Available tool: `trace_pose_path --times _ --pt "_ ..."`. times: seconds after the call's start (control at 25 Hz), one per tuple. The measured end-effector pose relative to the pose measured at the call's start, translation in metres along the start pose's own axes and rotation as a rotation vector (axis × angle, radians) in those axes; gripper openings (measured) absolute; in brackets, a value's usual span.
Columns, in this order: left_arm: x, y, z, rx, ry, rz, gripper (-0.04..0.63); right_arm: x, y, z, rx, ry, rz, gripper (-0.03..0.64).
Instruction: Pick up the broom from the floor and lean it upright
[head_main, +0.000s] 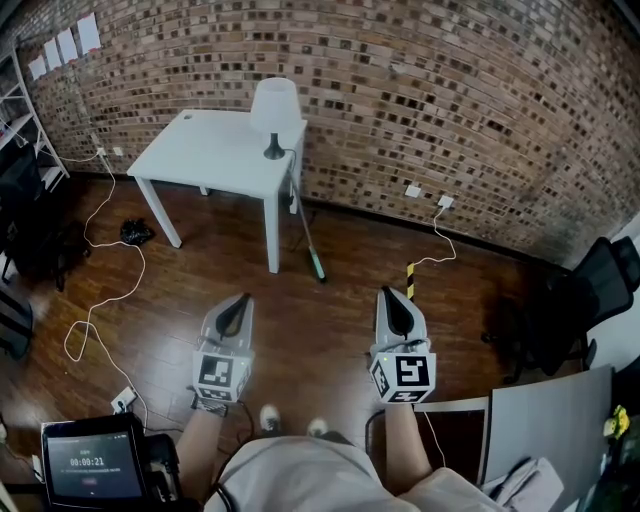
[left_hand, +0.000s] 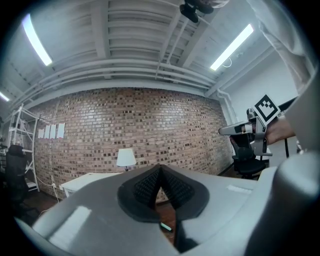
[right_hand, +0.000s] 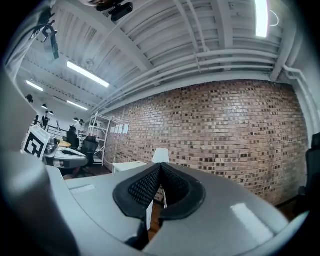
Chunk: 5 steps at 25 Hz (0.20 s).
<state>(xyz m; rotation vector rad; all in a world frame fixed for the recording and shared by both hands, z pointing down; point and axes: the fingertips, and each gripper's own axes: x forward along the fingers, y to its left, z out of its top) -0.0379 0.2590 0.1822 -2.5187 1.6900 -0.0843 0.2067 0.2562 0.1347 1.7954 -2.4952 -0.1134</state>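
Left hand-held gripper (head_main: 240, 303) and right hand-held gripper (head_main: 392, 298) are held side by side and level above the wooden floor (head_main: 330, 340) in the head view, both pointing toward the brick wall (head_main: 430, 90). Ahead of them stands a white counter (head_main: 215, 150) with a lamp (head_main: 275, 110) at its right end. The broom (head_main: 308, 235) stands upright at that end, its green head on the floor and its handle leaning against the counter's edge, well apart from both grippers. A white cable (head_main: 110, 290) trails over the floor at the left, and a dark chair (head_main: 585, 300) sits at the right.

From the left gripper view, the left hand-held gripper (left_hand: 160, 170) is clenched, its black pads meeting at the tip with nothing between them. Beyond them are the lamp (left_hand: 126, 158) and counter (left_hand: 85, 180); a green scrap low in the gap below the pads may be the broom's head, too small to be sure.

Seen in the right gripper view, the right hand-held gripper (right_hand: 160, 167) is likewise clenched on nothing, and the lamp (right_hand: 161, 155) shows just above its tip.
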Motion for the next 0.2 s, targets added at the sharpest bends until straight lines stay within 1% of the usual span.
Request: trace_pose_path --times 0.2 --pt "0.0057 0.0071 0.0013 0.005 -0.005 0.002 0.0 0.0076 0.0032 -0.0012 -0.003 0.006 0.003 0.011"
